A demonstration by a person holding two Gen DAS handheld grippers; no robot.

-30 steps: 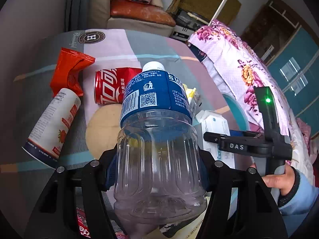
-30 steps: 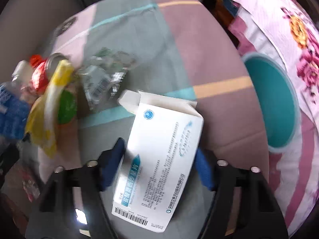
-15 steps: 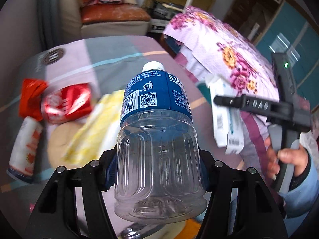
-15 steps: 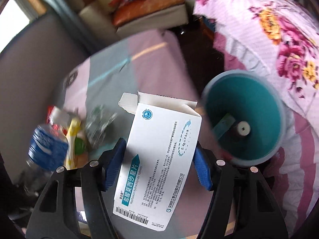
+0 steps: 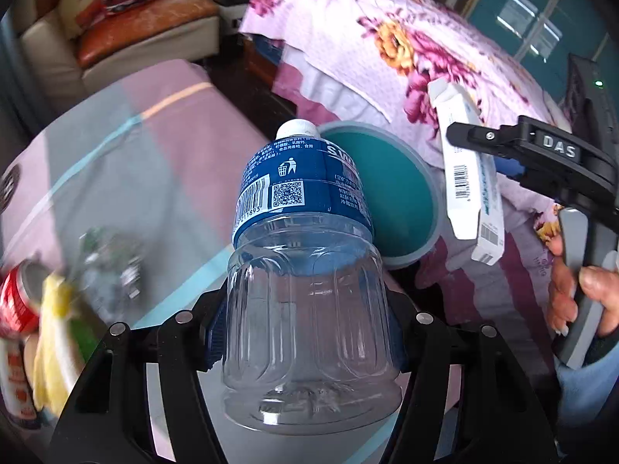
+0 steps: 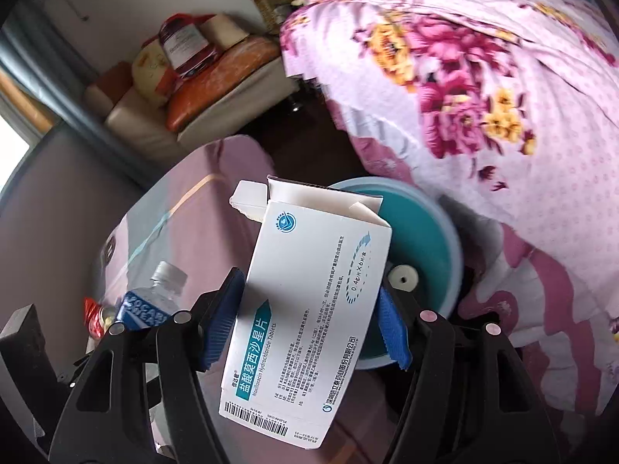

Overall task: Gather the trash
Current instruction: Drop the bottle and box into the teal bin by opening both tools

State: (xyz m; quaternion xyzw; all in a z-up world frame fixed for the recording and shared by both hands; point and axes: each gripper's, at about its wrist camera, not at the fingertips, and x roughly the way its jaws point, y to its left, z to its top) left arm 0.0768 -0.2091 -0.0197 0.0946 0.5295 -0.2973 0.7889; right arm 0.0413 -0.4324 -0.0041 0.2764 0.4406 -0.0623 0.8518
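My left gripper (image 5: 305,332) is shut on an empty clear plastic bottle (image 5: 305,290) with a blue label and white cap, held above the table's right edge. My right gripper (image 6: 309,328) is shut on a white medicine box (image 6: 309,309) with its top flap open. The box also shows in the left wrist view (image 5: 470,178), to the right of the bottle. A teal bin (image 5: 398,201) sits on the floor just beyond both; in the right wrist view the bin (image 6: 421,239) lies right behind the box.
A red can (image 5: 15,301), a yellow wrapper (image 5: 54,344) and a crumpled clear wrapper (image 5: 112,266) lie on the table (image 5: 154,162) at the left. A flowered bedspread (image 5: 406,50) rises behind the bin. A sofa (image 5: 127,34) stands at the back.
Both grippers have swung right from over the table towards the teal bin, carrying the bottle and the box. The bin now lies directly ahead of both.
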